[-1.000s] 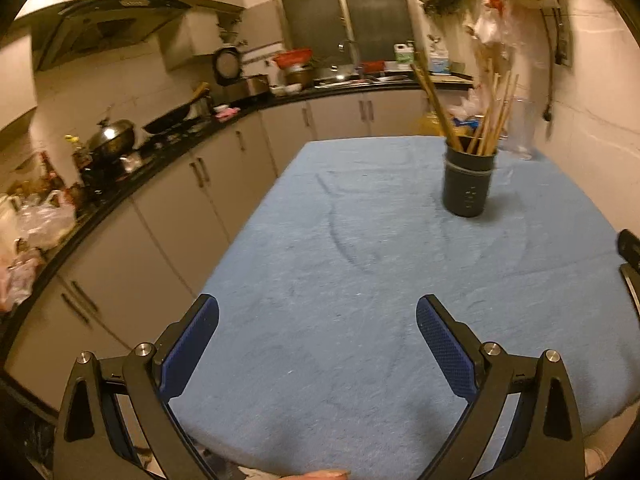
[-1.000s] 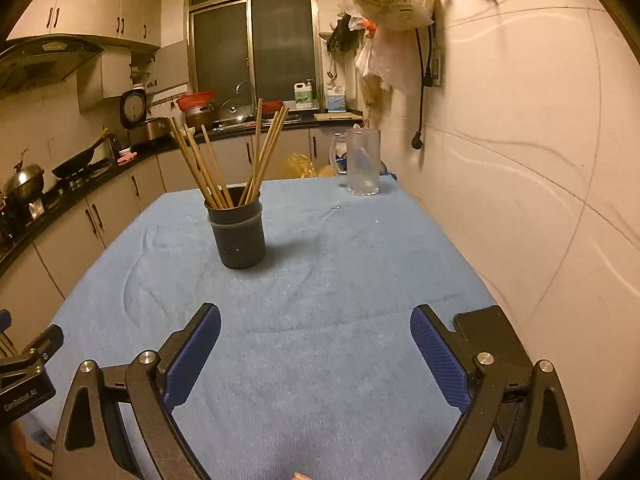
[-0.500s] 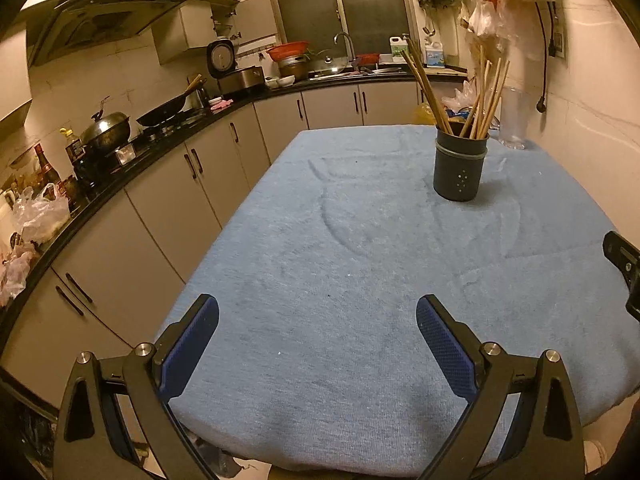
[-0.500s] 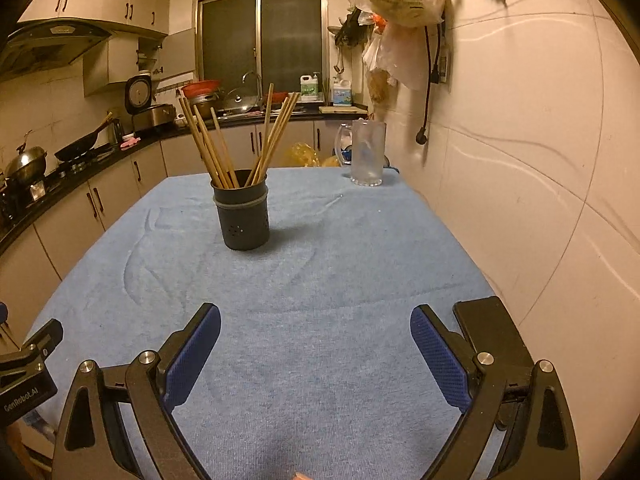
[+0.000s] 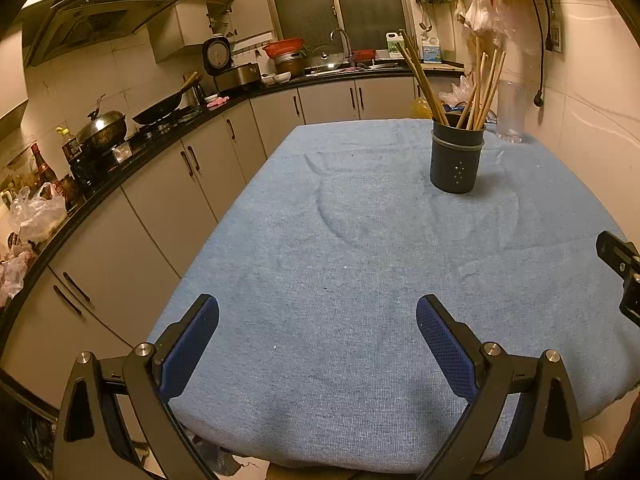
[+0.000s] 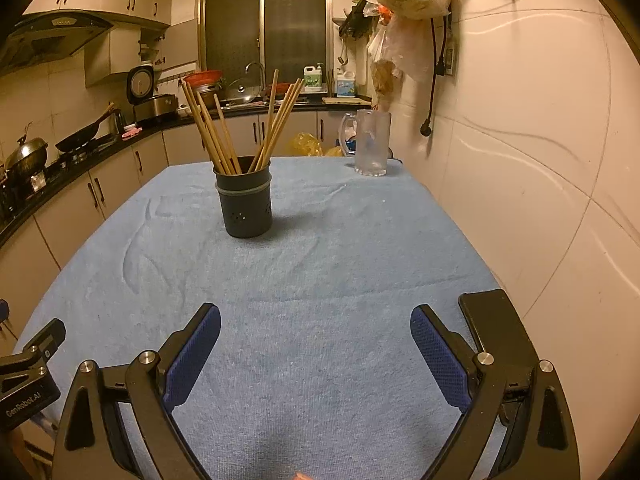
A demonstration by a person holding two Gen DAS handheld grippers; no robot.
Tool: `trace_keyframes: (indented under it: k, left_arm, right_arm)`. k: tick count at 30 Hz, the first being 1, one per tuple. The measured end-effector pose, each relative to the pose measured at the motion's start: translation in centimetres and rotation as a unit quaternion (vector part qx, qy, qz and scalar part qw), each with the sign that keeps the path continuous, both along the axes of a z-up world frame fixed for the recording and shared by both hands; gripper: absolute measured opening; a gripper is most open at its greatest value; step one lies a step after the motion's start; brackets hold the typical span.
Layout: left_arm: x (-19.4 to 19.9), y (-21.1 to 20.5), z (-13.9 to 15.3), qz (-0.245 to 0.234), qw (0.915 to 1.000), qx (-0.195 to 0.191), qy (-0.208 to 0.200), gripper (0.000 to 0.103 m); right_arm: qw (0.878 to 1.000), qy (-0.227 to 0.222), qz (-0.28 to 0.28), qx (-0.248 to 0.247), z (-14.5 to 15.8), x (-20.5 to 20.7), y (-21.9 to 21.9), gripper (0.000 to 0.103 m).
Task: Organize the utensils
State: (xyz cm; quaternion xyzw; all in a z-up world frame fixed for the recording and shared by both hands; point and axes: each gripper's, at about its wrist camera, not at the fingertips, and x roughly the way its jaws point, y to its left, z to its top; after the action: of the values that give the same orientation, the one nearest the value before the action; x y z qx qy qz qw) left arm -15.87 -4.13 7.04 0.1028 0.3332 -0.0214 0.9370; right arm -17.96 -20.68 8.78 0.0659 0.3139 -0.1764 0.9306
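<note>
Left gripper [image 5: 318, 316]: nearest the camera, low over the near edge of the table, jaws spread wide with nothing between them; black angular arms with silver pivot screws, pads of blue mesh-textured rubber.
Right gripper [image 6: 316, 326]: same build and pose, pointing forward along the table, jaws wide apart and empty; a flat black block lies just beside its right finger, near the wall edge of the cloth.
Table cover [image 6: 320, 272]: pale blue towelling, nubbly weave, with shallow creases and curved pressed marks toward the left side; it hangs over the near edge of the table.
Utensil holder [image 6: 244, 202]: well ahead of both grippers, upright on the cloth toward the far half of the table; dark grey round cup, slightly tapered, a lighter band below the rim and a small cluster of drain holes low on its side.
Chopsticks [image 6: 224, 128]: a bundle of long, thin, light wooden sticks standing in the holder, fanned outward to the left and right, tips well above the rim.
Glass mug [image 6: 372, 142]: frosted, handled, at the far right corner of the table, apart from the holder.
Beyond: cream cabinets [image 5: 192, 168] under a black worktop.
</note>
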Motion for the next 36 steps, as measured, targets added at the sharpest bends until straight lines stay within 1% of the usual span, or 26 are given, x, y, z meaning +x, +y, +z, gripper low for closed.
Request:
trace_keyframes:
  k: [36]
  left_arm:
    - [0.2, -0.4, -0.6, -0.005, 1.0000, -0.001, 0.002, 0.099]
  right_arm:
    - [1.000, 0.024, 0.009, -0.001, -1.1, 1.0, 0.5, 0.098]
